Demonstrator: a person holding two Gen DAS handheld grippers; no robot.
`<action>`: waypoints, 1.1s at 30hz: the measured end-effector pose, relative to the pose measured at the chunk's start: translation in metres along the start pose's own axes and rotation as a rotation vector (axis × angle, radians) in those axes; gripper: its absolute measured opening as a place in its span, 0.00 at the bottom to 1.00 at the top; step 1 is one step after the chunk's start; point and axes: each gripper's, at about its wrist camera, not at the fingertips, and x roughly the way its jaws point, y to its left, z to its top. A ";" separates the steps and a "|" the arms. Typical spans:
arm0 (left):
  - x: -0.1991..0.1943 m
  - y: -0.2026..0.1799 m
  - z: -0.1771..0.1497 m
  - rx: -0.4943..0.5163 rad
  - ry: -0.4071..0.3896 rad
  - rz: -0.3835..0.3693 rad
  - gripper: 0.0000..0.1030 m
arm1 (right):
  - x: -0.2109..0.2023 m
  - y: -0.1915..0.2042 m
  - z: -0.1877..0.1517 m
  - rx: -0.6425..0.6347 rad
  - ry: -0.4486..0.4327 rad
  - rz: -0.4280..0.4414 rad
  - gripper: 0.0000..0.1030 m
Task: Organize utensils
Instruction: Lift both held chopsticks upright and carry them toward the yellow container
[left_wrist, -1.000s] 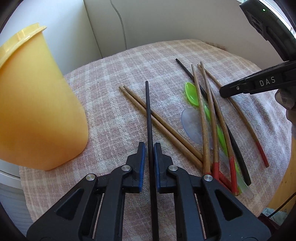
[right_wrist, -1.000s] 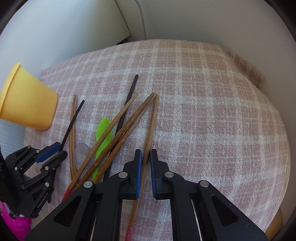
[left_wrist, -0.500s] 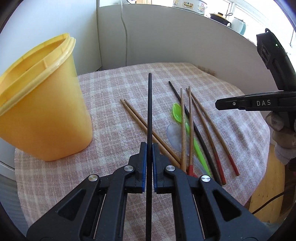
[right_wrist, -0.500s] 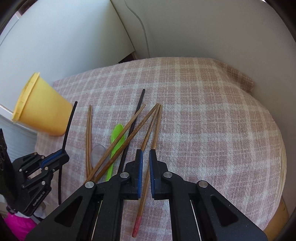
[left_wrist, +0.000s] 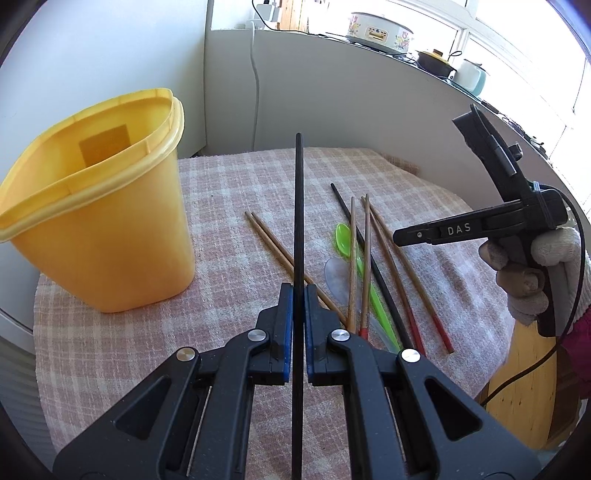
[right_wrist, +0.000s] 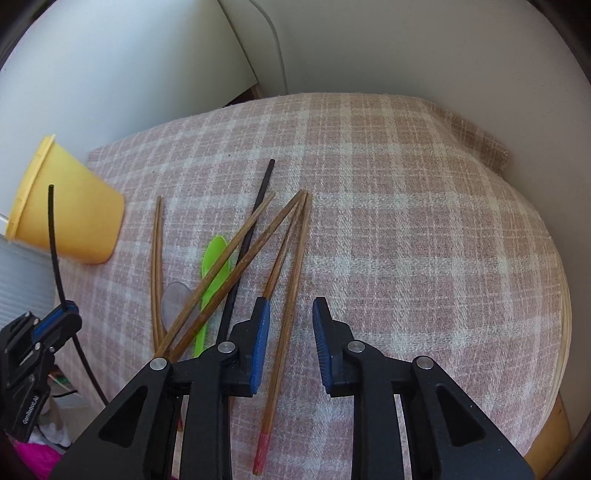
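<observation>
Black chopstick (left_wrist: 298, 229), clamped in left gripper (left_wrist: 298, 328), axis toward 12 o'clock; yellow container (left_wrist: 94, 225) at 10 o'clock; right gripper (right_wrist: 288, 343) parted, jaws just opening, astride a wooden chopstick (right_wrist: 286, 321).

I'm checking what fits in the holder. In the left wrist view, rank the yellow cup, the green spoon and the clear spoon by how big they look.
1. yellow cup, by far the largest, though it stands nearest the camera.
2-3. green spoon and clear spoon: unsure, since chopsticks cover much of both.
</observation>
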 end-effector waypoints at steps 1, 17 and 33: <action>0.000 0.000 0.000 0.000 0.000 0.000 0.03 | 0.003 0.000 0.003 0.003 0.003 -0.005 0.21; -0.032 0.008 0.001 -0.036 -0.076 -0.031 0.03 | -0.001 -0.004 0.006 0.019 -0.039 -0.001 0.04; -0.100 0.026 0.016 -0.051 -0.249 -0.021 0.03 | -0.118 0.034 -0.028 -0.063 -0.354 0.014 0.04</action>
